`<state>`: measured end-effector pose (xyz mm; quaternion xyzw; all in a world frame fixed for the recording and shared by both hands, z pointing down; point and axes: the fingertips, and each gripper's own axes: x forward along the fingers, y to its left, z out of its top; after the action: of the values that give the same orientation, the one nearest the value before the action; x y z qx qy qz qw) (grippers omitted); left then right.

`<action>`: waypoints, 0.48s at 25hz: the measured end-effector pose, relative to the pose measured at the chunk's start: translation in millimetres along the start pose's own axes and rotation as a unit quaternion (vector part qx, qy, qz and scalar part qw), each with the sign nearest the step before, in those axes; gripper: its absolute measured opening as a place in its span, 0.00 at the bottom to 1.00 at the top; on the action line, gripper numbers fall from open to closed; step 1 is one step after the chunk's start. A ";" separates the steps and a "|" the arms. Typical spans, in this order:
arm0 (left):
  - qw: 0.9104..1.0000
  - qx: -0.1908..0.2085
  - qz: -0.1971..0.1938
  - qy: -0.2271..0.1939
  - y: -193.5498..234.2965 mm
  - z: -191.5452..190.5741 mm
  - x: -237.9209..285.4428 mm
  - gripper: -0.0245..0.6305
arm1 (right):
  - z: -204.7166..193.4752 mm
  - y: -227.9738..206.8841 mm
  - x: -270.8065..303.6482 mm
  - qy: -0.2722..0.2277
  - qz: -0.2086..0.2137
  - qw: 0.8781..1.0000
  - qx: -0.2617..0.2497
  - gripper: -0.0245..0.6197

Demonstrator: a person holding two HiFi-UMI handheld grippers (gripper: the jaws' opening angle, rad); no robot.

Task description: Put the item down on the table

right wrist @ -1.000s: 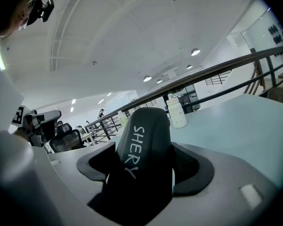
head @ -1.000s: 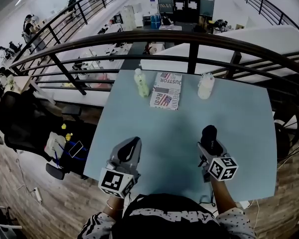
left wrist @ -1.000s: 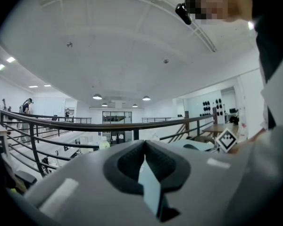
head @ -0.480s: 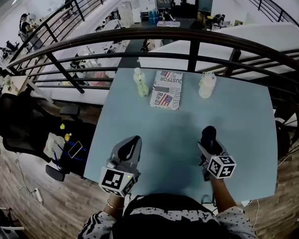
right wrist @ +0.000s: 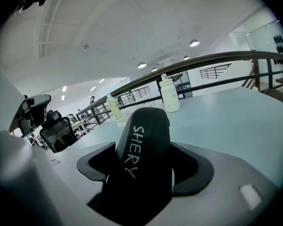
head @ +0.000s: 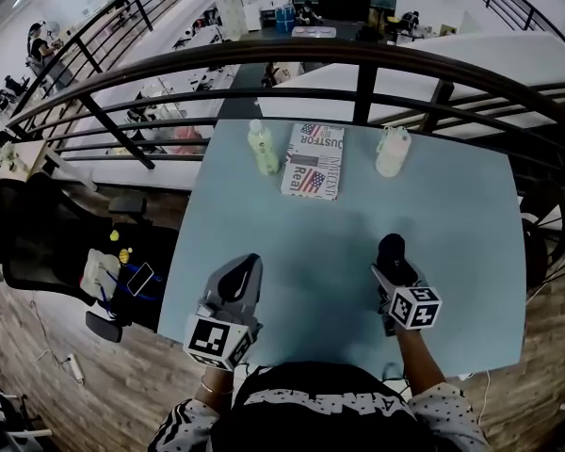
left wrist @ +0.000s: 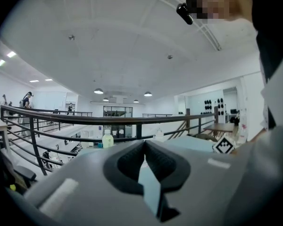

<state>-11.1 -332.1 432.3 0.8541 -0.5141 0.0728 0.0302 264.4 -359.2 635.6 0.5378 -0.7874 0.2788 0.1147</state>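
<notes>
A: Where is the black item (right wrist: 142,140)?
B: It is pinched in the right gripper (head: 395,273), over the near part of the table (head: 452,224). The left gripper (left wrist: 144,149) is pressed together, empty.
A: Step?
B: Not yet set down. Lowering, then release, is likely needed.

head: steeply down over table (head: 433,224) | gripper views: low, close, toward railing (head: 363,97) | shared: green bottle (head: 262,147), railing

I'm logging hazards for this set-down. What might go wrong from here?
The black item stands tall in the right hand-held gripper; released on end, it may topple. It is held nearer the front edge of the table than its middle, so a tumble might carry it off.
</notes>
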 end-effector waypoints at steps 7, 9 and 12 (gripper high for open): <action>1.000 -0.003 -0.005 0.005 3.8 -2.8 10.1 0.04 | -10.2 -5.3 11.5 0.024 -0.006 1.000 -0.005 0.60; 1.000 -0.008 -0.007 0.011 3.6 -5.1 12.4 0.04 | -14.6 -7.3 13.9 0.032 -0.011 0.999 -0.006 0.60; 1.000 -0.006 -0.010 0.010 4.2 -8.1 14.7 0.04 | -21.6 -10.7 17.7 0.042 -0.019 0.999 -0.007 0.60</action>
<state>-8.8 -346.0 442.5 0.8580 -0.5060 0.0780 0.0410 264.6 -363.8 665.2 0.5395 -0.7736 0.2934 0.1565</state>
